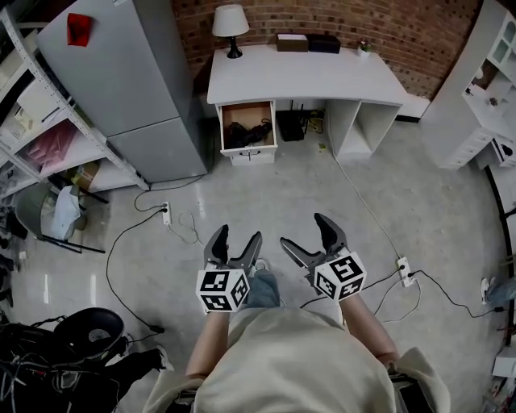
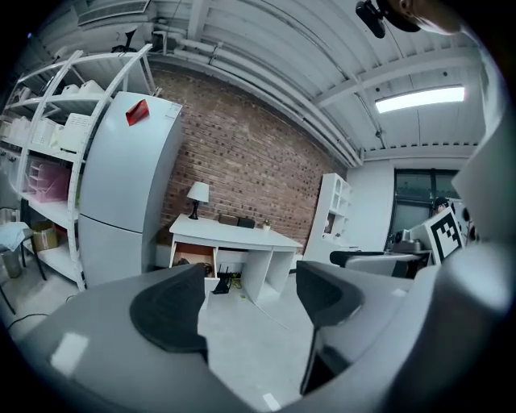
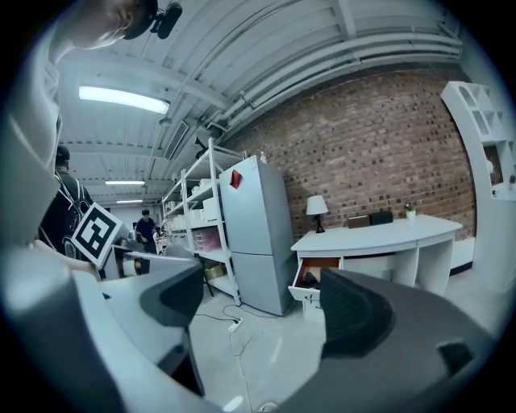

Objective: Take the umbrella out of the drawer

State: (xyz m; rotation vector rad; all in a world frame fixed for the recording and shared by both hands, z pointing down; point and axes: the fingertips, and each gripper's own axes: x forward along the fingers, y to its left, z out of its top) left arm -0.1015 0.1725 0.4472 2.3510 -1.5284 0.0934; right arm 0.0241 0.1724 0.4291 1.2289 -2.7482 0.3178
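The left gripper (image 1: 239, 235) is standing with its jaws spread wide and nothing between them, and the right gripper (image 1: 302, 230) beside it is gaping just as wide, also empty. Both are hovering over the pale floor (image 1: 322, 185), pointing toward the white desk (image 1: 306, 77) well ahead. A white power strip (image 1: 166, 214) is lying on the floor off to the left. Under the desk's left end the drawer (image 1: 247, 151) is hanging open, and a dark bundle, seemingly the umbrella (image 1: 250, 133), is lying inside it. A lamp (image 1: 230, 24) is standing on the desktop, and a grey fridge (image 1: 129, 73) is standing left of the desk.
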